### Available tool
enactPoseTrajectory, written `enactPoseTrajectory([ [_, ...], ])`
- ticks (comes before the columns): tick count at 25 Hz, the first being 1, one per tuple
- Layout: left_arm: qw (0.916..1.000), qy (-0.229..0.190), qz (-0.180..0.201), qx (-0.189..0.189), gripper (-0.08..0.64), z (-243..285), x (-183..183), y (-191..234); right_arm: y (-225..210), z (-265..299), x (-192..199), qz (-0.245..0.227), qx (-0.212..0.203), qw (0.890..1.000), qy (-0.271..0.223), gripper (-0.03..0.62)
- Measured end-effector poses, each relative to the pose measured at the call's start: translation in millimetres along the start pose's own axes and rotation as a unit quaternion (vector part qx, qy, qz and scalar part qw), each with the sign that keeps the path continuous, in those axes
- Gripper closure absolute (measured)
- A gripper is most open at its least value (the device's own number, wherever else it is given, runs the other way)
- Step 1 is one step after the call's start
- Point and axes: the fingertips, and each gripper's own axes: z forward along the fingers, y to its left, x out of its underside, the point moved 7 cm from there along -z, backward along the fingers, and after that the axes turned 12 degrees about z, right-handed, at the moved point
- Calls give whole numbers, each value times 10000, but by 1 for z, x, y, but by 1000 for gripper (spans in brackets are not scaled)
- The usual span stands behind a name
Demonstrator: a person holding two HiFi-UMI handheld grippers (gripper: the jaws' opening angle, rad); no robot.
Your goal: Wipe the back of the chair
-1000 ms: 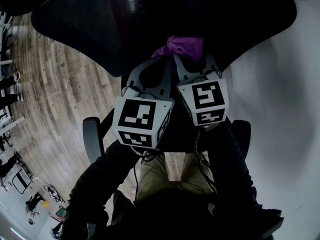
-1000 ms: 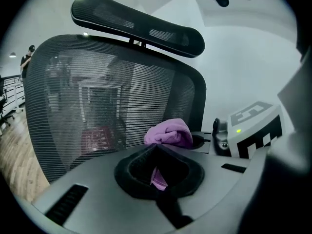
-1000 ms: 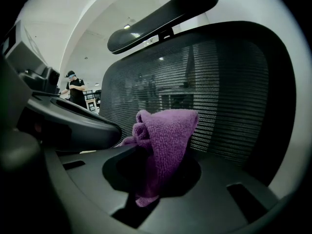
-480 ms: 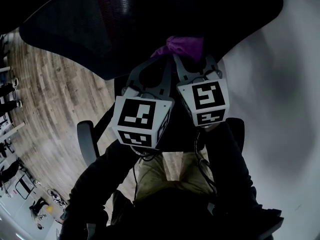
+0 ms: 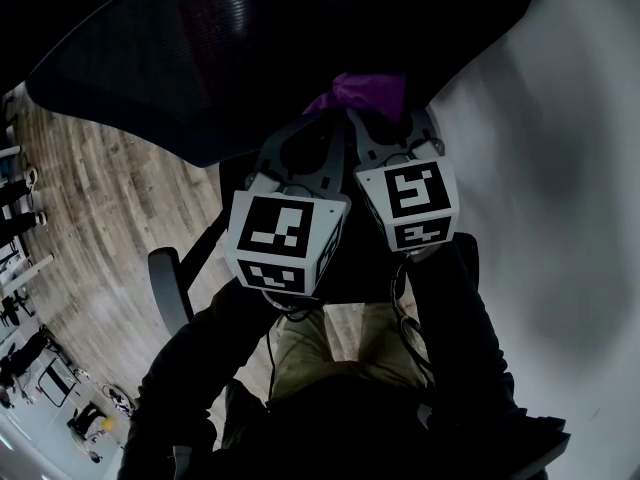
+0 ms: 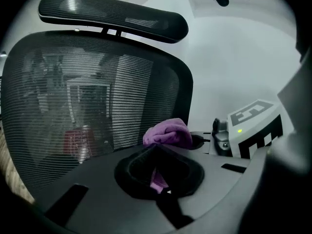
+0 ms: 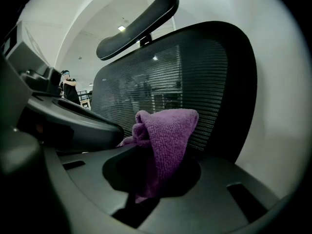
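The black mesh chair back (image 5: 250, 58) fills the top of the head view and stands close in front of both gripper cameras (image 6: 97, 111) (image 7: 195, 82). A purple cloth (image 5: 365, 93) is bunched against its lower edge. My left gripper (image 5: 335, 120) and right gripper (image 5: 375, 118) sit side by side, tips together at the cloth. In the left gripper view the cloth (image 6: 168, 133) bulges above the jaws of the left gripper (image 6: 157, 172), a strip of it pinched between them. The right gripper (image 7: 146, 179) is shut on the cloth (image 7: 165, 140), which drapes over it.
The chair's headrest (image 6: 112, 16) (image 7: 139, 28) sits above the mesh. An armrest (image 5: 165, 288) sticks out at the left over the wooden floor (image 5: 90, 198). A pale wall (image 5: 560, 218) lies to the right. A person (image 7: 68, 89) stands far off.
In the head view the chair back and its left armrest have shifted leftward. Both grippers and the cloth hold the same place.
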Motion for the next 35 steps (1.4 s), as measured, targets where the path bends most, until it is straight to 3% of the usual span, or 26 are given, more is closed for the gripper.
enactPoseTrajectory([
  [35,9990,3,246,368,560,42,-17,-65,-74,-49,12,202,436,9988,-97,523],
])
